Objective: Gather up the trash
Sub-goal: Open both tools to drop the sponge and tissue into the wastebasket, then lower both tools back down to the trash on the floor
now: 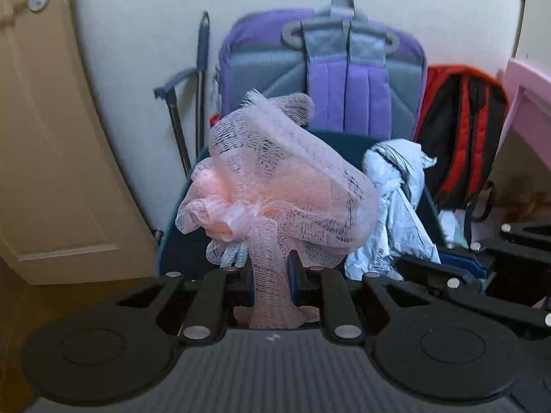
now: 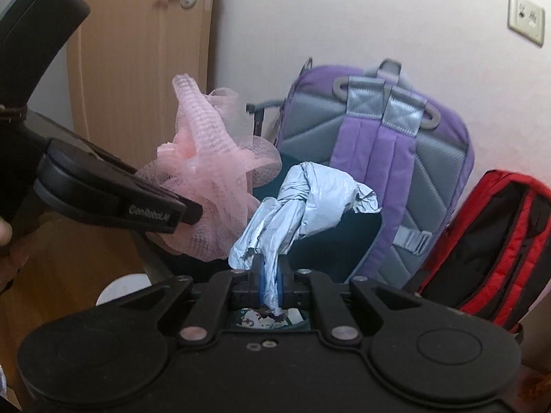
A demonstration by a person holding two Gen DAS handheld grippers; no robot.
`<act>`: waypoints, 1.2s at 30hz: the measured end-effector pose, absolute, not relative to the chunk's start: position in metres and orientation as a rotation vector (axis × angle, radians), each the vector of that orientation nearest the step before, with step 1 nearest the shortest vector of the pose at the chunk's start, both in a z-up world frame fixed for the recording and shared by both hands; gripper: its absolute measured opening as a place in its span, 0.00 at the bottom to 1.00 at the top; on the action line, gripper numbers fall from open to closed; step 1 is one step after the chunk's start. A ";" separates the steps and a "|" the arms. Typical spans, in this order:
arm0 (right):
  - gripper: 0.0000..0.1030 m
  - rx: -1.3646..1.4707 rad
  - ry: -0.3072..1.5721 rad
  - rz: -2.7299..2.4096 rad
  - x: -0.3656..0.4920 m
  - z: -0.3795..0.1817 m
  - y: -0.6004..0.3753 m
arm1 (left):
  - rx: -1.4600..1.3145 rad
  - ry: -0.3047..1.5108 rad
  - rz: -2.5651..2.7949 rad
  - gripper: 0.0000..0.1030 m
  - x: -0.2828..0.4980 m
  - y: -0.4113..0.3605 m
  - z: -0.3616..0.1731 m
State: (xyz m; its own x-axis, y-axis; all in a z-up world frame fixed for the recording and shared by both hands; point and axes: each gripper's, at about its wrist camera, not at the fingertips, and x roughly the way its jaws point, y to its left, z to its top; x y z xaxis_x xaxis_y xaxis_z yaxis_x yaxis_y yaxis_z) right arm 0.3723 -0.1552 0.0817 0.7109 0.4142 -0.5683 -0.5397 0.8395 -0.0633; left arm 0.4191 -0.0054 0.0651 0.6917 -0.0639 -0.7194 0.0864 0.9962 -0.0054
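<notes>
My left gripper (image 1: 272, 272) is shut on a pink mesh net (image 1: 286, 179), a crumpled bundle held up in front of the camera. It also shows in the right wrist view (image 2: 213, 172), with the left gripper's body (image 2: 113, 203) at the left. My right gripper (image 2: 272, 275) is shut on a crumpled silvery-blue plastic wrapper (image 2: 303, 203), which also shows in the left wrist view (image 1: 396, 206). Both bundles hang over the dark opening of a bin (image 2: 347, 241), whose dark rim (image 1: 165, 241) shows below the net.
A purple and grey backpack (image 2: 378, 144) leans on the wall behind the bin. A red and black backpack (image 2: 496, 241) stands to its right. A wooden door (image 2: 137, 69) is at the left, pink furniture (image 1: 527, 103) at the right. A white round object (image 2: 120, 287) lies on the floor.
</notes>
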 end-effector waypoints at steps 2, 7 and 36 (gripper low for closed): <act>0.08 -0.233 0.597 0.543 0.381 0.077 -0.152 | 0.043 0.828 -0.086 0.16 0.429 -0.008 0.058; 0.12 -0.245 0.643 0.546 0.398 0.069 -0.146 | 0.083 0.873 -0.092 0.16 0.446 -0.014 0.043; 0.37 -0.181 0.626 0.542 0.346 0.103 -0.172 | 0.051 0.825 -0.085 0.65 0.386 -0.018 0.085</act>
State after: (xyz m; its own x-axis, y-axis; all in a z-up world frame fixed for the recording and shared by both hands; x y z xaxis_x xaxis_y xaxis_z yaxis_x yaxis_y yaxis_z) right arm 0.3465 -0.1724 0.1035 0.6770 0.4264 -0.5998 -0.5330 0.8461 0.0000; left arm 0.3859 -0.0177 0.0847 0.6757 -0.0555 -0.7351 0.0955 0.9953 0.0127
